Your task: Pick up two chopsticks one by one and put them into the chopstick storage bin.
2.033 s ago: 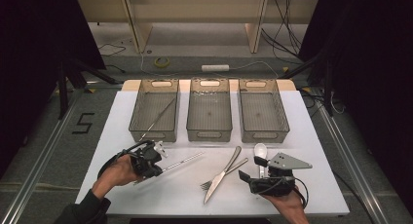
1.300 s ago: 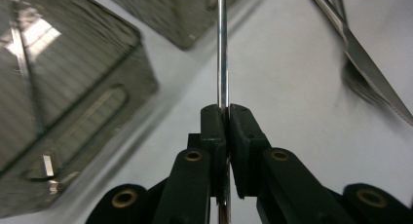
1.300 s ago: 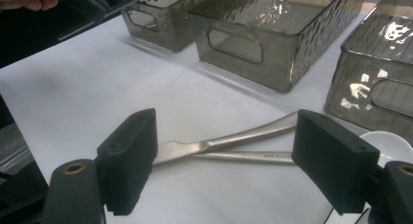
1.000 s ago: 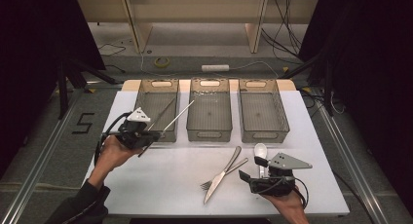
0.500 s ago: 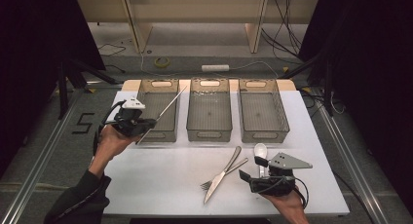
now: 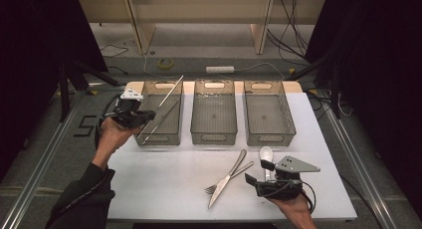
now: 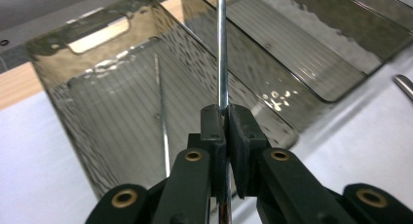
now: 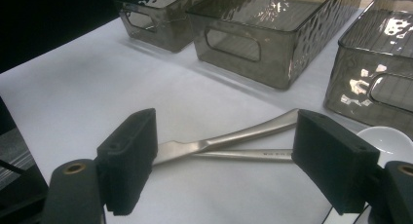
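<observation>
My left gripper (image 6: 148, 117) hovers at the left side of the left bin (image 6: 160, 138), shut on a thin metal rod (image 6: 169, 91) that slants up over the bin toward its far end. In the left gripper view the jaws (image 7: 227, 121) pinch the rod (image 7: 222, 58) above the left bin (image 7: 53, 40). A second rod (image 6: 159, 122) lies inside that bin, also seen in the left gripper view (image 7: 161, 107). My right gripper (image 6: 258, 173) rests open at the front right. Its jaws (image 8: 229, 148) stand on either side of a knife (image 8: 229, 136) without touching it.
A middle bin (image 6: 214, 137) and a right bin (image 6: 270, 137) stand beside the left one. A knife (image 6: 228, 177), a fork (image 6: 219, 185) and a white spoon (image 6: 266, 153) lie near the right gripper. The fork's handle (image 8: 243, 155) and the spoon (image 8: 389, 139) are close to the jaws.
My left gripper has carried the rod from the front left of the table up and back, so that the rod hangs over the left bin. The right gripper has kept still.
</observation>
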### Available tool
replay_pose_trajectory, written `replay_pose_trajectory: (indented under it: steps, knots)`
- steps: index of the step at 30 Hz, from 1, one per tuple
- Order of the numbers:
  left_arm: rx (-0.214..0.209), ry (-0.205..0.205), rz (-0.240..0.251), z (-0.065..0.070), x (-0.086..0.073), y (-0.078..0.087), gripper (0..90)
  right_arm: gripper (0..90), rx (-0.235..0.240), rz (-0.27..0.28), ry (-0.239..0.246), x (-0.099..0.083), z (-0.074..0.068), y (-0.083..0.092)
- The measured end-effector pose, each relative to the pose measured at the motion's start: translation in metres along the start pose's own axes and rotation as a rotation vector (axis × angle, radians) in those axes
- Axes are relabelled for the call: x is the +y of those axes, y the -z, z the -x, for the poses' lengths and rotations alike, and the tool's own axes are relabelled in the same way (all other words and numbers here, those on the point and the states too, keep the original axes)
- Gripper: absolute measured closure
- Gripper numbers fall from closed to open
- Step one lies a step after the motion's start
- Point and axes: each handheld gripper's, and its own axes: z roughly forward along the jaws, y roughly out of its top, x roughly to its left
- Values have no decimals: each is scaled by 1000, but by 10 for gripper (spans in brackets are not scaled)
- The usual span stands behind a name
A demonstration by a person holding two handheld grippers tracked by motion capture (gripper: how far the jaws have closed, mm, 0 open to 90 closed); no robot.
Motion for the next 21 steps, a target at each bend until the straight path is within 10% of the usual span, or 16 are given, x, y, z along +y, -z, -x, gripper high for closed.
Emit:
replay_pose_trajectory:
  steps: [21]
  knots:
    - [80, 102, 18, -35, -1, -22, 848, 253, 3, -2, 2, 0, 0, -1]
